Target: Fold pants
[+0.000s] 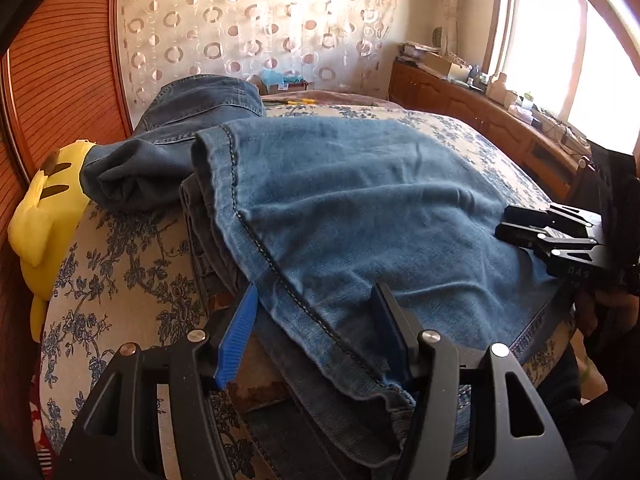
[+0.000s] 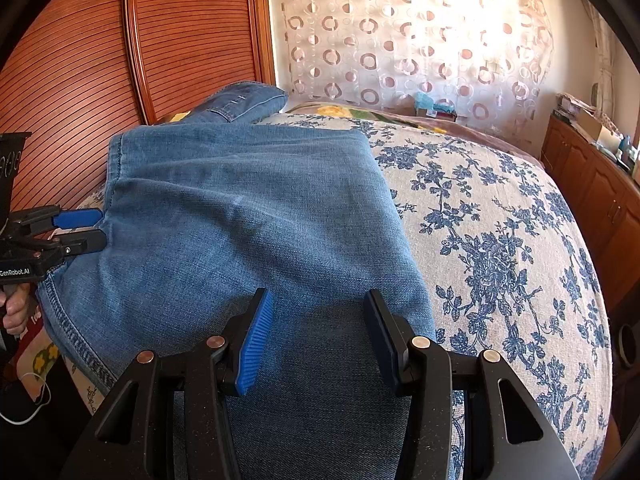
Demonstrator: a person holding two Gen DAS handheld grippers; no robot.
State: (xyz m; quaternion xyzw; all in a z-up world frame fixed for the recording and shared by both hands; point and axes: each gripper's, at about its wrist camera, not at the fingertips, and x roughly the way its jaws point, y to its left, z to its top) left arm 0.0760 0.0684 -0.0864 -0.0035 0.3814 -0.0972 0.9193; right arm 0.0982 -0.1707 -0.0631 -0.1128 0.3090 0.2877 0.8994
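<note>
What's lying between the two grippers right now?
Only folded jeans: in the right wrist view, unbroken denim runs from the left gripper to the right gripper. Both grippers are open.

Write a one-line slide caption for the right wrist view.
Open right gripper over folded blue jeans on a floral bedspread, left gripper at the jeans' far edge.

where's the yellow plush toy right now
The yellow plush toy shows only in the left wrist view, at the far left edge of the bed, against the wooden headboard, touching the darker jeans.
</note>
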